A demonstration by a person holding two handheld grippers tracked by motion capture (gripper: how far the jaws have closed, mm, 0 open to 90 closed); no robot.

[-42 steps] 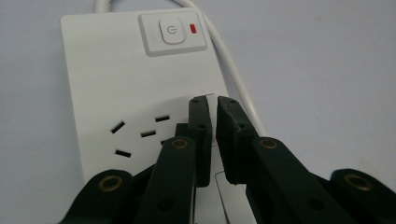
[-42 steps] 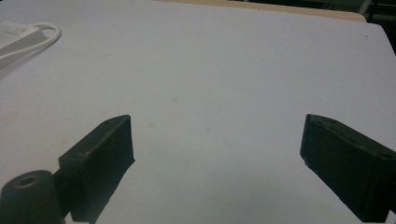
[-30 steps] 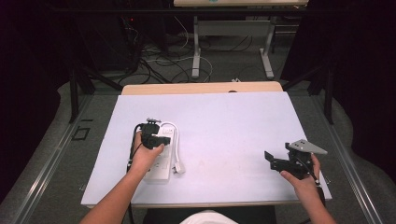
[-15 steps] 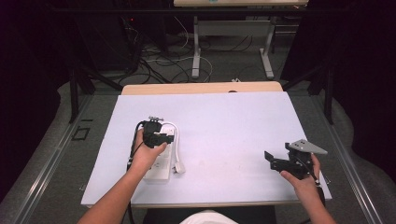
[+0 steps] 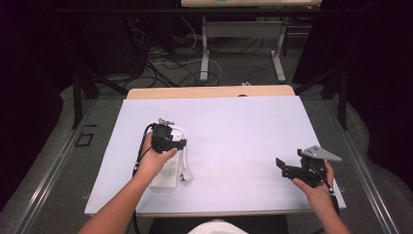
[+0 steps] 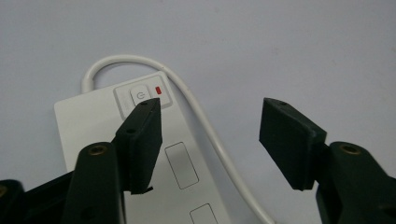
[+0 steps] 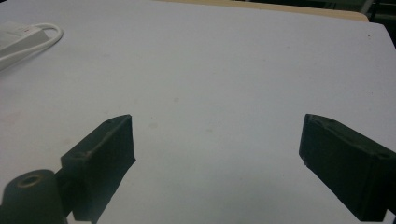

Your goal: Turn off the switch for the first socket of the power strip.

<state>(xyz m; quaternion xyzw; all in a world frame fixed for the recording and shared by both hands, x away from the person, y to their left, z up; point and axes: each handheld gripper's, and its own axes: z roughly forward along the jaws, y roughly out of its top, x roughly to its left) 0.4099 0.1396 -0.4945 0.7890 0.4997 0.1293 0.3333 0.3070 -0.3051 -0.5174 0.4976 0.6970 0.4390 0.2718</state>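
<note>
**Power strip switch lit, left claw opening above it**

Power strip, white, lies flat on the pale table directly beneath the left claw. Its power button sits just off the tip of that claw's left jaw, with a red indicator glowing beside it. The white cord loops from the strip's far end and runs back between the jaws. These have just been opening and now stand apart, gripping nothing.

Judgement: the lit indicator suggests the switch has been pressed, so the pressing step looks done; withdrawal of the claw appears to remain.

Right claw rests well apart at the table's right edge, jaws wide open over bare surface, holding nothing.
</note>
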